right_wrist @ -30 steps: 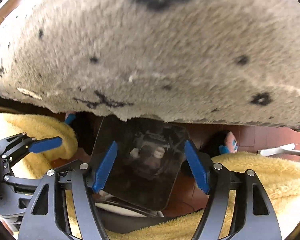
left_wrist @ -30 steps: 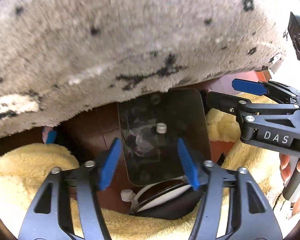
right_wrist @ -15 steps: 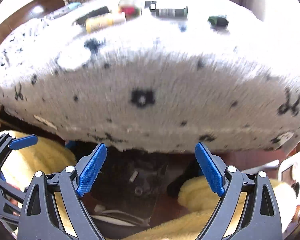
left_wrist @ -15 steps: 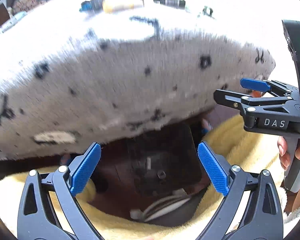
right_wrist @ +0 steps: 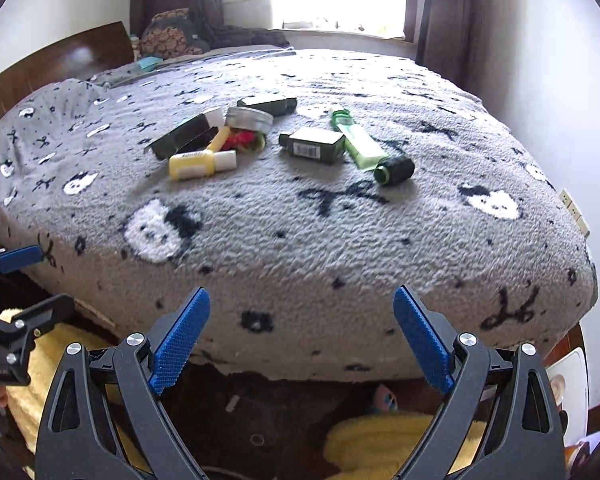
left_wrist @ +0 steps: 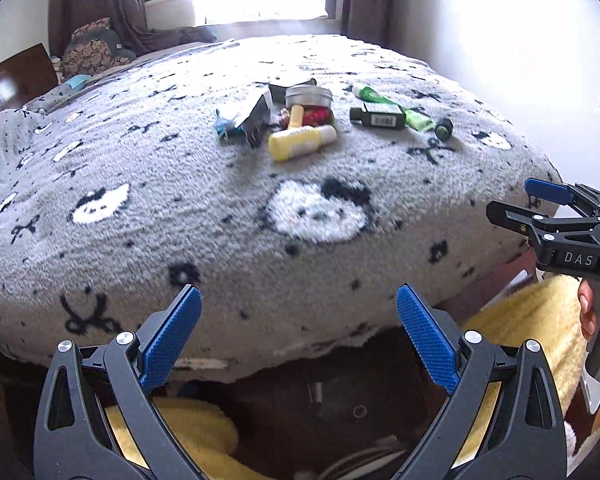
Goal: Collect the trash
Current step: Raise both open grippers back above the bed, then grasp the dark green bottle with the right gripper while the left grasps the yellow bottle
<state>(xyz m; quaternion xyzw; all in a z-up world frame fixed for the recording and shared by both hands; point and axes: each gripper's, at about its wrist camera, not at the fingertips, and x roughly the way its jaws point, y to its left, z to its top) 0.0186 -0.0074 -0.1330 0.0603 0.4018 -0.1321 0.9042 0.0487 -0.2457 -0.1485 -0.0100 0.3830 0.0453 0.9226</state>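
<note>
On the bed under a grey fleece blanket (right_wrist: 340, 216) with black-and-white cat faces lies the trash. Left of the dark rectangular bottle with a barcode label (right_wrist: 314, 145) lie a dark open carton (right_wrist: 184, 136), a yellow white-capped bottle (right_wrist: 200, 164) and a round silver tin (right_wrist: 248, 117); to its right, a green tube (right_wrist: 358, 142). "DAS" marks the right tool (left_wrist: 556, 216). Both tools hover spread apart and holding nothing, near the bed's edge, well short of the bottle: left tool (left_wrist: 298, 334), right tool (right_wrist: 300, 336).

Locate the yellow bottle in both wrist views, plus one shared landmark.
Left wrist: yellow bottle lies upper centre on the grey blanket, below the tin.
Right wrist: yellow bottle sits upper left of centre.
Shared landmark: dark green bottle, to its right in both.
</note>
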